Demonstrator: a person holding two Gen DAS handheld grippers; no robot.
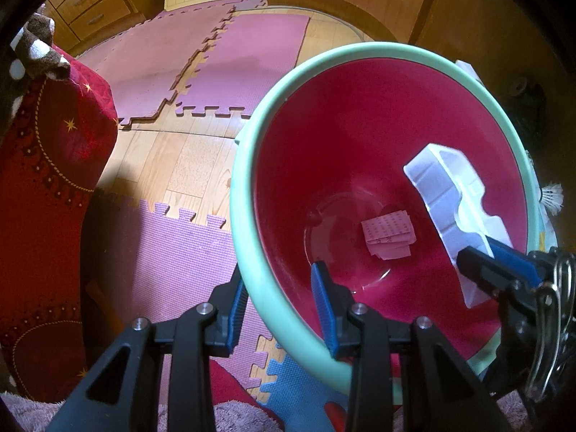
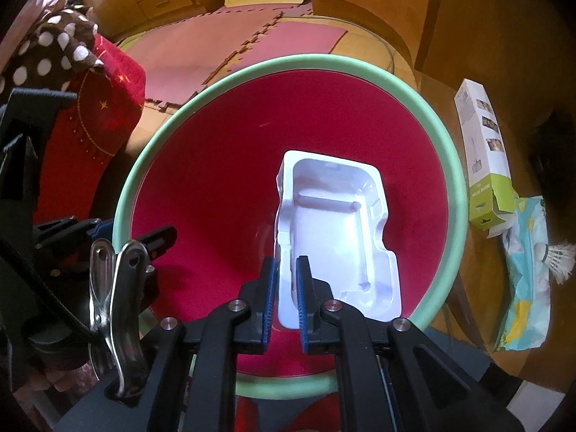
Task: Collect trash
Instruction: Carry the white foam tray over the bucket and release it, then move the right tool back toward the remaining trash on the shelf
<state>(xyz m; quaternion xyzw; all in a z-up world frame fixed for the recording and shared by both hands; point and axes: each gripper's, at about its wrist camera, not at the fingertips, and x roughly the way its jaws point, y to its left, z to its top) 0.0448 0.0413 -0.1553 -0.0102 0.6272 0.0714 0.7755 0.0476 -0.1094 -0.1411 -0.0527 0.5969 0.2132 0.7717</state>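
Right gripper [image 2: 287, 280] pinches white plastic tray [image 2: 334, 237] inside bin [image 2: 446, 165]; left gripper [image 1: 280, 302] clamps rim. Open jaws fully, drop.

Gleaming just ahead of the right gripper [image 2: 287, 262]: glossy white moulded plastic tray [image 2: 334, 223]; surrounding it, smooth red bin [image 2: 216, 180] plastic with matt green rim [image 2: 446, 180]; lying beyond, matt foam mats [image 2: 288, 39] on polished wood floor [image 1: 187, 165].

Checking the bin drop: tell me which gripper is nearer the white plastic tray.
Right. The right gripper straddles the near edge of the white plastic tray inside the bin. The left gripper clamps the bin's rim, apart from the tray.
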